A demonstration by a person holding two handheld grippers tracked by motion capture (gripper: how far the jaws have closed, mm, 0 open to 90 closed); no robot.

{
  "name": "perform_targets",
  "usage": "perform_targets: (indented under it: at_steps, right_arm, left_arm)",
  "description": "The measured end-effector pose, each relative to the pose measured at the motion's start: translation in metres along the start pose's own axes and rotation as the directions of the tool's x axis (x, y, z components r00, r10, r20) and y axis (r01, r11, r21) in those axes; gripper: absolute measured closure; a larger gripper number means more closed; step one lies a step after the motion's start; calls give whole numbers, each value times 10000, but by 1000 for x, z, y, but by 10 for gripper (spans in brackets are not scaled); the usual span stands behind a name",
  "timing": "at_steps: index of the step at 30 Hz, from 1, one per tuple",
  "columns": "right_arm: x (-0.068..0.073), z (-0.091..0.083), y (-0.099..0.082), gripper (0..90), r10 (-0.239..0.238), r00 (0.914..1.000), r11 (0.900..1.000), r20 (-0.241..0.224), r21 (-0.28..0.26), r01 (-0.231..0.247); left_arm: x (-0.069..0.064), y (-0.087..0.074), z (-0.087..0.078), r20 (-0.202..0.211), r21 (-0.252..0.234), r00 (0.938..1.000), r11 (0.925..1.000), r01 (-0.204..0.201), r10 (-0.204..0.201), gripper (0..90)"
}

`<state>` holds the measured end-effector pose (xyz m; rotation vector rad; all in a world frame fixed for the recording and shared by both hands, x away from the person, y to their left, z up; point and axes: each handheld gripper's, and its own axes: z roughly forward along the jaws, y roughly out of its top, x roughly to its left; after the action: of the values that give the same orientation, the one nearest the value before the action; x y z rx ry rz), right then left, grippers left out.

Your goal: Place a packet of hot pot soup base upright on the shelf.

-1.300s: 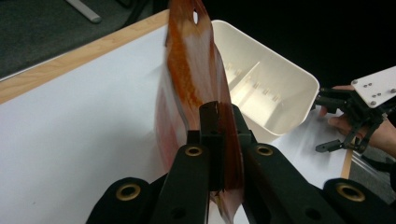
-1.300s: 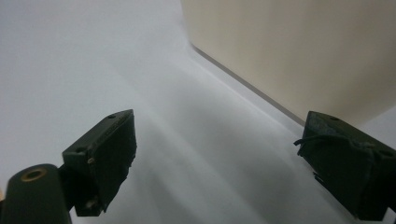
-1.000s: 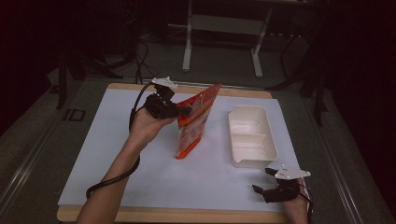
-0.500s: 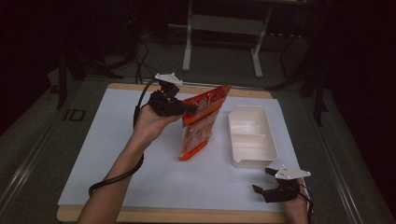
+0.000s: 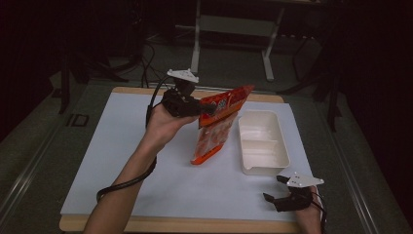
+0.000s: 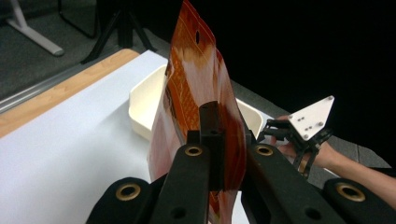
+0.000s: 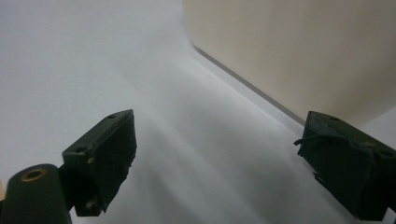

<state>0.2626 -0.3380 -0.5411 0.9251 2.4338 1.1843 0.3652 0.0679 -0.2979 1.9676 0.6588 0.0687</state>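
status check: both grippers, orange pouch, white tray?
Left gripper shut on orange printed plastic pouch, held above mat. Right gripper open, low near white two-compartment plastic tray. Nothing between pouch and tray.

Pouch (image 5: 217, 126) orange-red w/ white patches; tray (image 5: 263, 142) cream; mat (image 5: 112, 146) white; tools black.

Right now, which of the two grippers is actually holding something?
The left gripper, raised over the table, is clamped on the orange snack bag. The right gripper rests low near the white tray, jaws open and empty.
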Motion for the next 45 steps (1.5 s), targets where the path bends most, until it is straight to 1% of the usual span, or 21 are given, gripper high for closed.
perform_targets:
  at_steps: [2, 4, 7, 11, 15, 20, 24, 32, 38, 45]
  right_arm:
    - [0, 0, 0, 106, 6, 10000, 10000, -4, -5, -6]
    - [0, 0, 0, 106, 5, 10000, 10000, -5, 2, -5]
    - [0, 0, 0, 106, -7, 10000, 10000, -10, 4, 7]
    - [0, 0, 0, 106, -15, 10000, 10000, -10, -7, 15]
    - [0, 0, 0, 106, -2, 10000, 10000, -29, 13, 2]
    - [0, 0, 0, 106, -14, 10000, 10000, -27, 11, 14]
    - [0, 0, 0, 106, -11, 10000, 10000, -23, 1, 11]
    - [0, 0, 0, 106, -39, 10000, 10000, -31, -8, 39]
    - [0, 0, 0, 106, -26, 10000, 10000, -21, -2, 26]
    - [0, 0, 0, 106, -20, 10000, 10000, -14, -18, 20]
  left_arm:
    - [-3, 4, 1, 31, -104, 10000, 9999, -16, 17, 900]
    - [-5, 6, 2, 154, -203, 9999, 9998, -39, 42, 900]
    - [-10, 11, 4, 236, -237, 9996, 9996, -143, 148, 900]
    - [-15, 17, 8, 320, -183, 9990, 9994, -310, 316, 900]
    - [-18, 22, 11, 380, -153, 9985, 9991, -387, 392, 900]
    - [-24, 29, 15, 335, -68, 9979, 9984, -554, 556, 900]
    - [-26, 34, 20, 307, -58, 9979, 9984, -571, 573, 900]
    - [-33, 44, 29, 508, -44, 9964, 9977, -670, 672, 900]
    - [-41, 52, 38, 705, -36, 9943, 9968, -798, 799, 900]
    - [-46, 57, 49, 886, -91, 9929, 9968, -789, 794, 900]
